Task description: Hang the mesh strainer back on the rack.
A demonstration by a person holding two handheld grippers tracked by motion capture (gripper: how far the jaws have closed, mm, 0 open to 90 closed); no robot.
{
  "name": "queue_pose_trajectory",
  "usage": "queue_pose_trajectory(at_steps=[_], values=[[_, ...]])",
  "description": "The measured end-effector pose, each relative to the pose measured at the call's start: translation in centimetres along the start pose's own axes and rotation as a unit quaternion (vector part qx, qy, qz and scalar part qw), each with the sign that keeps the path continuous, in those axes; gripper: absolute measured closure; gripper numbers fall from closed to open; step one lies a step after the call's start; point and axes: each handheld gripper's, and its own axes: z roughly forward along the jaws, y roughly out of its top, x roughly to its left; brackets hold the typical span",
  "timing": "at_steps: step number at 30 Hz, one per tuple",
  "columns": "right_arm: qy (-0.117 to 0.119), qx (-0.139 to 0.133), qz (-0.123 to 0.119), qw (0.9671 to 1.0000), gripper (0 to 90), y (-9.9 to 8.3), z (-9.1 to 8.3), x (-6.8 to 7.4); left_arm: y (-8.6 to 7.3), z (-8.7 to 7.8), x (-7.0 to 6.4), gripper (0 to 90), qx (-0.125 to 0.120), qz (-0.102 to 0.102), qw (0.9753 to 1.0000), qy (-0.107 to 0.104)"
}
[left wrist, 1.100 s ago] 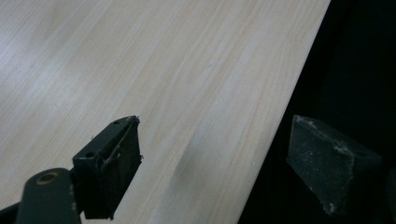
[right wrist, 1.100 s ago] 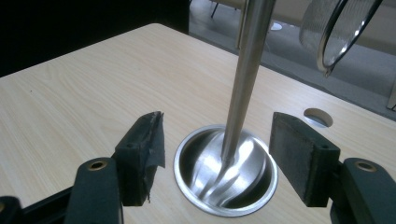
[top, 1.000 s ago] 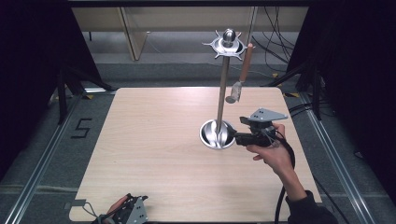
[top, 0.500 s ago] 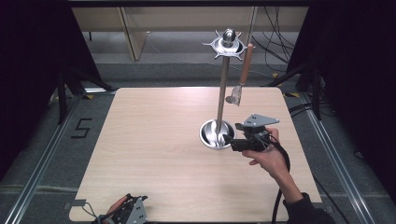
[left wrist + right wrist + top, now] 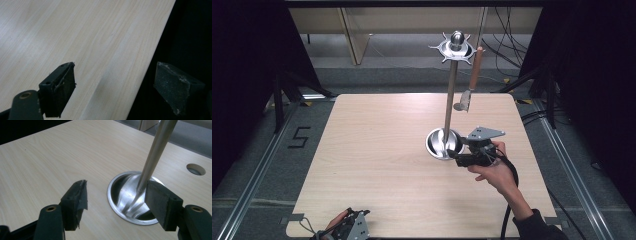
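Since the earlier frame, the right hand-held gripper [image 5: 460,156] has neared the stand's base [image 5: 441,145].

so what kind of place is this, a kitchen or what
Not a kitchen; more likely a lab or recording rig. A bare wooden table stands on a grey floor with metal rails, dark curtains at the sides, and loose cables behind. A utensil stand is the one kitchen item.

- The left gripper [image 5: 349,227] is cut off by the high view's bottom edge.
- The stand's pole [image 5: 152,155] runs out of the right gripper view's top edge.
- The hanging utensil's head [image 5: 463,100] is too small to identify.
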Motion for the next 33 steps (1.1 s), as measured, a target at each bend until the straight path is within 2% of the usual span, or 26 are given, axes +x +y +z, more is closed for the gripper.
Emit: queue_pose_trajectory(at_steps=[4, 8, 9, 10, 11, 12, 13, 18, 20, 21, 22, 24, 25, 27, 29, 31, 33], values=[[0.007, 0.007, 0.004, 0.9999, 34.8, -0.3, 0.2, 0.4, -0.1, 0.0, -0.1, 16.3, -0.001, -0.004, 1.0000, 0.000], [0.005, 0.010, -0.003, 0.9999, 34.6, -0.7, 0.5, 0.5, -0.1, 0.1, -0.1, 16.4, -0.002, 0.001, 1.0000, 0.004], [0.008, 0.015, 0.011, 0.9998, 34.6, -0.9, 0.6, 0.8, -0.1, 0.1, -0.1, 16.4, -0.002, 0.001, 1.0000, 0.003], [0.011, 0.017, 0.001, 0.9998, 34.6, -1.0, 0.6, 0.7, -0.1, 0.1, -0.1, 16.4, -0.001, 0.001, 1.0000, 0.002], [0.014, 0.018, 0.004, 0.9997, 34.6, -1.1, 0.8, 0.8, -0.1, 0.1, -0.1, 16.5, -0.002, 0.001, 0.9999, 0.011], [0.015, 0.022, 0.009, 0.9996, 34.5, -1.3, 0.9, 1.1, -0.1, 0.0, -0.1, 16.5, 0.000, 0.002, 1.0000, 0.008], [0.014, 0.022, -0.005, 0.9997, 34.4, -1.4, 1.0, 0.9, -0.1, 0.1, -0.1, 16.5, -0.002, -0.001, 1.0000, -0.007], [0.021, 0.027, -0.018, 0.9993, 33.8, -2.1, 1.4, 1.3, -0.1, 0.0, -0.1, 16.5, -0.005, -0.002, 1.0000, -0.004], [0.017, 0.040, -0.021, 0.9988, 32.3, -2.3, 1.5, 1.5, -0.1, 0.0, -0.1, 16.5, -0.004, 0.000, 1.0000, -0.003], [0.022, 0.048, -0.016, 0.9985, 32.4, -2.3, 1.5, 1.6, -0.1, 0.0, -0.1, 16.5, -0.003, 0.000, 1.0000, -0.003], [0.019, 0.038, -0.017, 0.9990, 32.7, -2.4, 1.5, 1.7, -0.1, 0.0, -0.1, 16.5, -0.002, 0.000, 1.0000, -0.004], [0.024, 0.040, -0.023, 0.9986, 32.6, -2.6, 1.6, 1.8, -0.1, 0.0, -0.1, 16.5, -0.003, 0.001, 1.0000, -0.003], [0.029, 0.047, -0.018, 0.9983, 32.6, -2.6, 1.6, 1.9, -0.1, 0.0, -0.1, 16.5, -0.003, 0.001, 1.0000, -0.004], [0.027, 0.042, -0.023, 0.9985, 32.6, -2.7, 1.6, 2.0, -0.1, 0.1, -0.1, 16.5, -0.003, 0.001, 1.0000, -0.003], [0.028, 0.046, -0.020, 0.9984, 32.6, -2.9, 1.6, 2.2, -0.1, 0.0, -0.1, 16.5, -0.002, 0.002, 1.0000, -0.002], [0.033, 0.050, -0.027, 0.9978, 32.6, -3.0, 1.6, 2.2, -0.1, 0.0, -0.1, 16.5, -0.001, 0.002, 1.0000, -0.002], [0.032, 0.048, -0.022, 0.9981, 32.6, -3.2, 1.6, 2.3, -0.1, 0.0, -0.1, 16.5, -0.001, 0.001, 1.0000, -0.003]])
